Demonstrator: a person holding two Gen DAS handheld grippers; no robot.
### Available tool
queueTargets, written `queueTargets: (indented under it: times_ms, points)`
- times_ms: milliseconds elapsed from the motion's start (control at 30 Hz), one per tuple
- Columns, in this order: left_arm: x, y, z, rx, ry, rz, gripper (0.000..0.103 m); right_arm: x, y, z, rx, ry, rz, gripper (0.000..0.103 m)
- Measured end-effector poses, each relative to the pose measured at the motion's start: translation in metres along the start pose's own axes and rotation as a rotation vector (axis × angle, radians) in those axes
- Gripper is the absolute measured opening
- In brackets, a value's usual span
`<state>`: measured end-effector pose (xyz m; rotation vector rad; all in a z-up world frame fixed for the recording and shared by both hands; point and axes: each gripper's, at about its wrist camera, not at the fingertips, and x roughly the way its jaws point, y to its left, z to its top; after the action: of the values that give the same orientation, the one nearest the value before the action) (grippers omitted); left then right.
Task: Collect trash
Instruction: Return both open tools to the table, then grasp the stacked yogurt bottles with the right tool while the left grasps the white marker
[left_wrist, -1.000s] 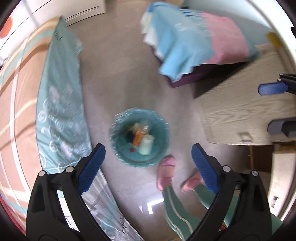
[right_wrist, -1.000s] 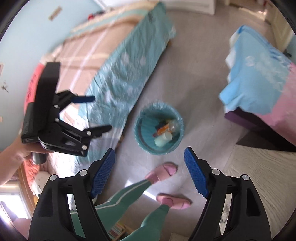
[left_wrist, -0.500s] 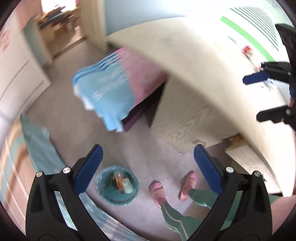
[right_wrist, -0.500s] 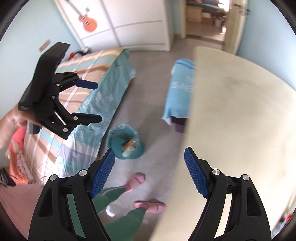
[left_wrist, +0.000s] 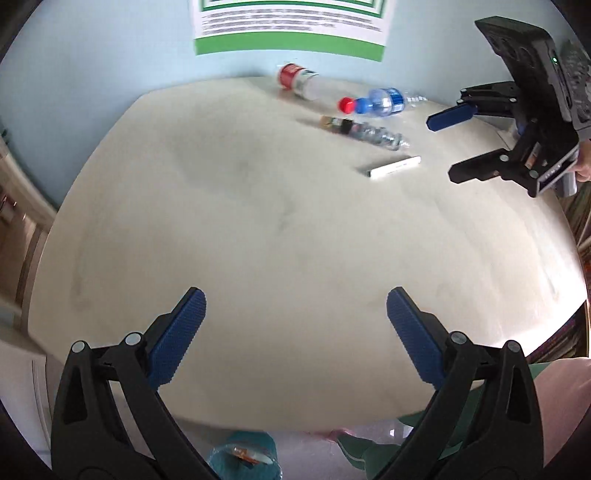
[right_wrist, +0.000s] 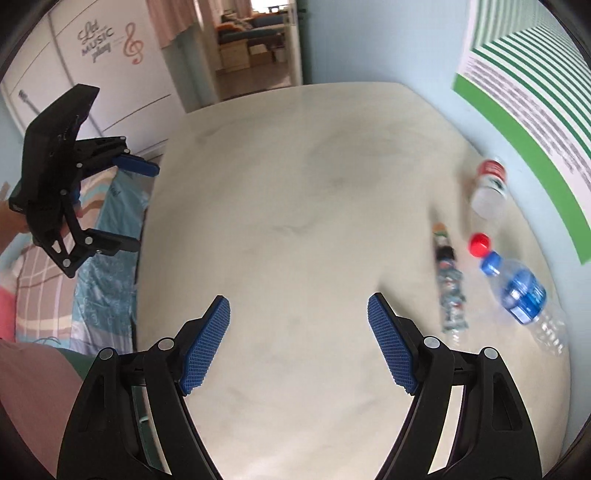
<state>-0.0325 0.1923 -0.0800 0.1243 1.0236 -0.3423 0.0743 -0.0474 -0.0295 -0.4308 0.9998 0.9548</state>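
I have both grippers over the pale, wood-grain table (left_wrist: 258, 221), and neither holds anything. The left gripper (left_wrist: 295, 325) has its blue-padded fingers (left_wrist: 177, 332) spread wide, bare tabletop between them. The right gripper (right_wrist: 298, 339) is also open, a little less wide, nothing between its pads.

The trash sits along the far edge of the table by the light blue wall (left_wrist: 92, 66) — a clear plastic jar with a red-and-white label (left_wrist: 297, 79) lying on its side, a clear water bottle with a blue label and blue cap (left_wrist: 380, 101) also on its side, and a small loose red cap (left_wrist: 346, 105) just beside the bottle's mouth. Nearer than these lies a twisted, crinkled foil wrapper (left_wrist: 364, 131), and nearer still a flat white rectangular object (left_wrist: 396, 167) that I cannot identify.

In the left view, the right gripper hangs over the table's right side, close to that trash. Nothing stands between either gripper and the items. A green-and-white striped poster (left_wrist: 291, 22) hangs on the wall above. Below the table's near edge I can see the teal-lined waste bin (left_wrist: 242, 459) on the floor, with things inside it.
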Motion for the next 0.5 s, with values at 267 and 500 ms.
queueTargets:
  times_ms: [267,500]
  points:
    - [0.092,-0.074,0.090,0.252,0.082,-0.093,0.096,-0.003,-0.093,-0.044,0.115,-0.004,-0.049,0.075]
    - [0.141,-0.097,0.124,0.345,0.103,-0.160,0.096,0.035,-0.137,-0.048,0.150,0.010,-0.002,0.058]
